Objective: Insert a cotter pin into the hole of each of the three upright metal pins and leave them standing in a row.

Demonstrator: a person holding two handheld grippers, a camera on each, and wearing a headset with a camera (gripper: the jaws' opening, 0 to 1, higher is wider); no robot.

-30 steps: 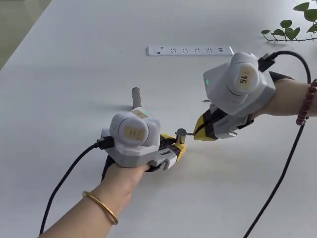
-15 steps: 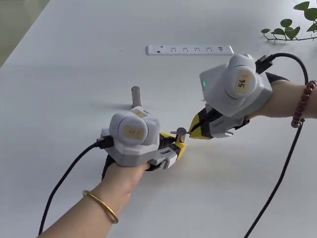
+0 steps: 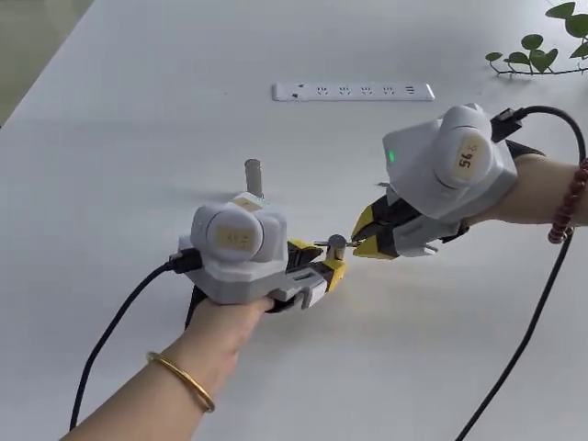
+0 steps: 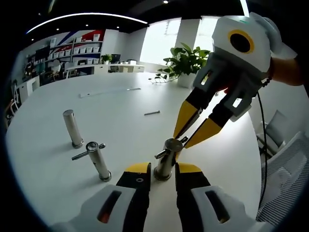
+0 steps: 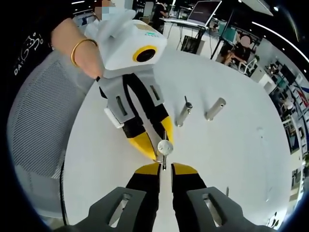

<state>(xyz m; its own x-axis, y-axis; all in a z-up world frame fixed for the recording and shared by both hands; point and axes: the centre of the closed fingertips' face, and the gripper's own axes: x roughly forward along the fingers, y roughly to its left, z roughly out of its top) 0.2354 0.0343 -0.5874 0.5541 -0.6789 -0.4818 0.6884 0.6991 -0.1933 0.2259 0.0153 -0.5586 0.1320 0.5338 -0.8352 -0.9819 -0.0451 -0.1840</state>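
Observation:
My left gripper (image 3: pixel 329 267) (image 4: pixel 162 168) is shut on an upright metal pin (image 3: pixel 337 246) (image 4: pixel 166 157) low on its shaft. A thin cotter pin (image 5: pixel 164 163) (image 4: pixel 160 154) sits crosswise in the hole under that pin's head, and my right gripper (image 3: pixel 360 243) (image 5: pixel 164 167) is shut on its end, coming in from the right. A second metal pin (image 4: pixel 97 159) (image 5: pixel 183 114) stands with a cotter pin through it. A third, bare pin (image 3: pixel 253 176) (image 4: pixel 72 127) (image 5: pixel 215 108) stands beyond it.
A loose cotter pin (image 4: pixel 151 113) lies on the white table past the work. A white power strip (image 3: pixel 354 92) lies at the far edge, and plant leaves (image 3: pixel 542 55) reach in at the far right. Cables trail from both grippers toward me.
My right gripper has moved a little left, closing on the held pin's head with the cotter pin. My left gripper has kept its hold and barely shifted.

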